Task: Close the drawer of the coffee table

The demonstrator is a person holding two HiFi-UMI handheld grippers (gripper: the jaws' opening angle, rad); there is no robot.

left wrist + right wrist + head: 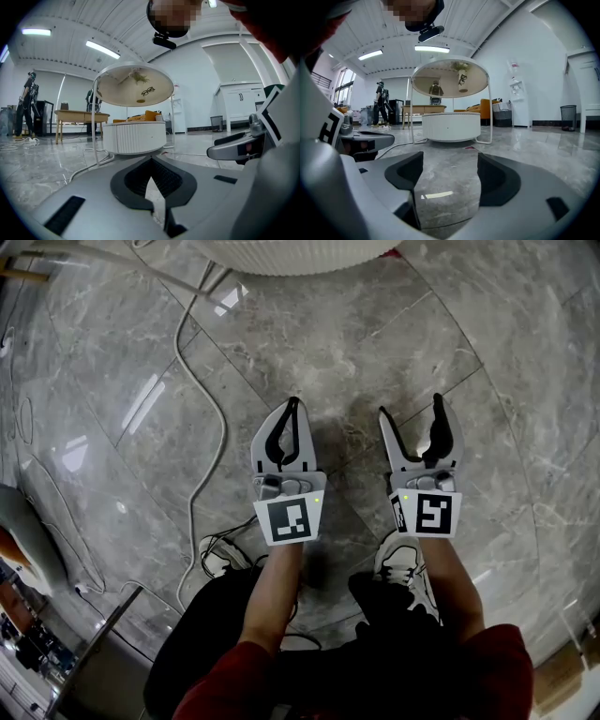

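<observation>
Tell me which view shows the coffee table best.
The right gripper view: the coffee table stands whole and centred, legs down to the floor. The left gripper view also shows it, off-centre. The head view catches only its ribbed edge at the top.

Grey marble floor ahead of the jaws; white wall right, strip light above, seemingly a wooden desk beyond.
</observation>
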